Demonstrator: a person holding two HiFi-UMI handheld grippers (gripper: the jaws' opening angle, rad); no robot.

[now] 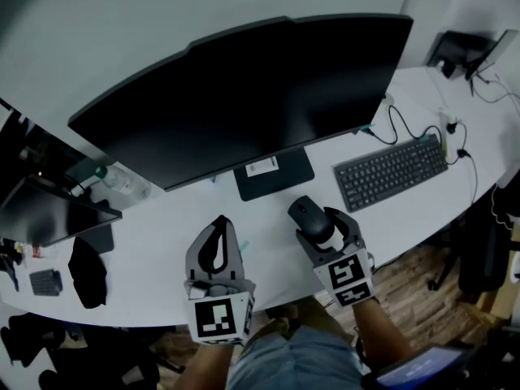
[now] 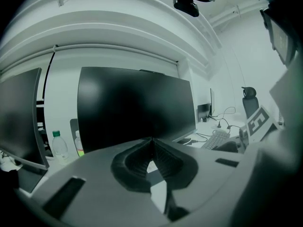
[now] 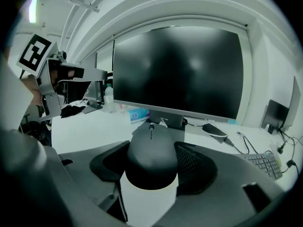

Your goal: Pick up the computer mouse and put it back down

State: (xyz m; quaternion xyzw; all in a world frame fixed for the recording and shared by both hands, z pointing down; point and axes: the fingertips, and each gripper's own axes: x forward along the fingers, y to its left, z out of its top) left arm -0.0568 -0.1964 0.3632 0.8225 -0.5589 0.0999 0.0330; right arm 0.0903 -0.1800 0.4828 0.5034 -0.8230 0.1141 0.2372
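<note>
Right tongs (image 3: 152,144): jaws stand wide, one pad against each side of the mouse (image 3: 150,158). The mouse is clamped between them, its wheel end pointing away from the hand. From the head view the mouse (image 1: 309,214) sits at the tip of the right tongs (image 1: 318,219), above the white counter (image 1: 162,234). Whether its underside touches the counter cannot be told.

Left tongs (image 2: 151,141): jaws closed tip to tip, nothing between them. In the head view the left tongs (image 1: 219,222) lie to the left of the right tongs, near them but apart, both pointing toward the monitor (image 1: 252,96).

Surroundings: the monitor's stand (image 1: 274,173) is directly ahead of the right tongs, just beyond the mouse. The keyboard (image 1: 390,171) lies ahead and to the right of the right tongs, apart from the mouse, with cables trailing beyond it. A bottle (image 2: 59,145) with a green cap stands ahead and to the left of the left tongs, beside the monitor's edge. A black cloth (image 1: 87,270) lies on the counter well to the left of the left tongs.
</note>
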